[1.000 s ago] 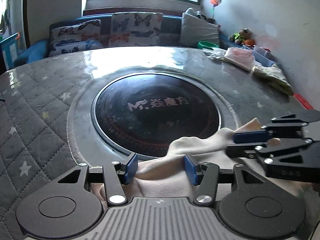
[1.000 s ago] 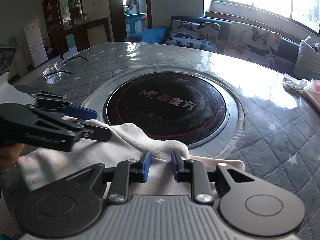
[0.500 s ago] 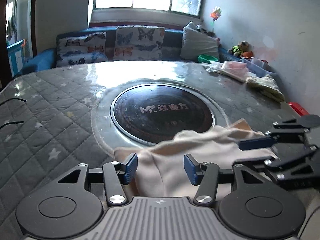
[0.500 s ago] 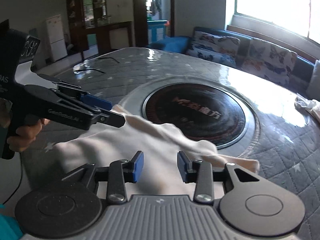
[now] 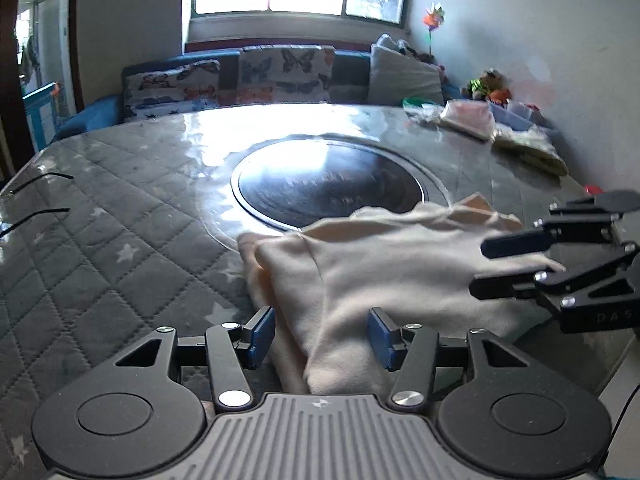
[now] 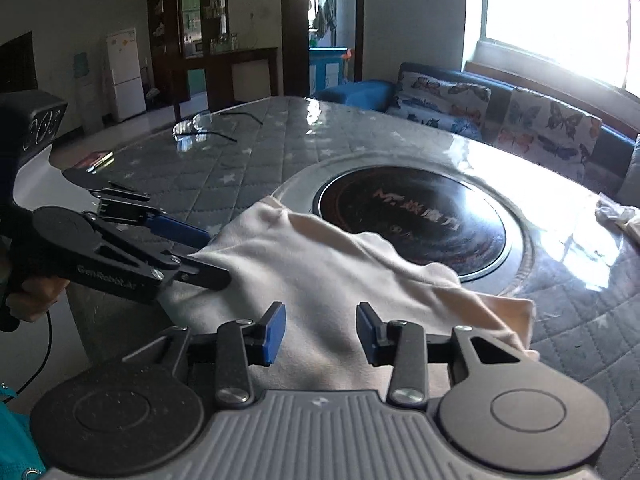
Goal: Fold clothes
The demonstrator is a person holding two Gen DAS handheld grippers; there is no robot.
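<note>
A cream garment [image 5: 384, 264] lies folded over on the near edge of the grey quilted table, partly over the rim of the dark round glass inset; it also shows in the right wrist view [image 6: 320, 276]. My left gripper [image 5: 320, 334] is open and empty, its blue pads either side of the cloth's near edge; it shows in the right wrist view [image 6: 212, 256] at the cloth's left edge. My right gripper [image 6: 320, 332] is open and empty above the cloth; it shows in the left wrist view [image 5: 480, 268] at the cloth's right side.
The dark round inset [image 5: 326, 186] with white lettering sits mid-table. Folded clothes and bags [image 5: 524, 144] lie at the far right corner. Eyeglasses [image 6: 192, 128] lie on the far left of the table. A sofa with butterfly cushions [image 5: 280, 76] stands behind.
Both grippers have pulled back and up from the table. The right gripper, shut on the cloth a second ago, has opened and let go. The garment now lies folded on the table.
</note>
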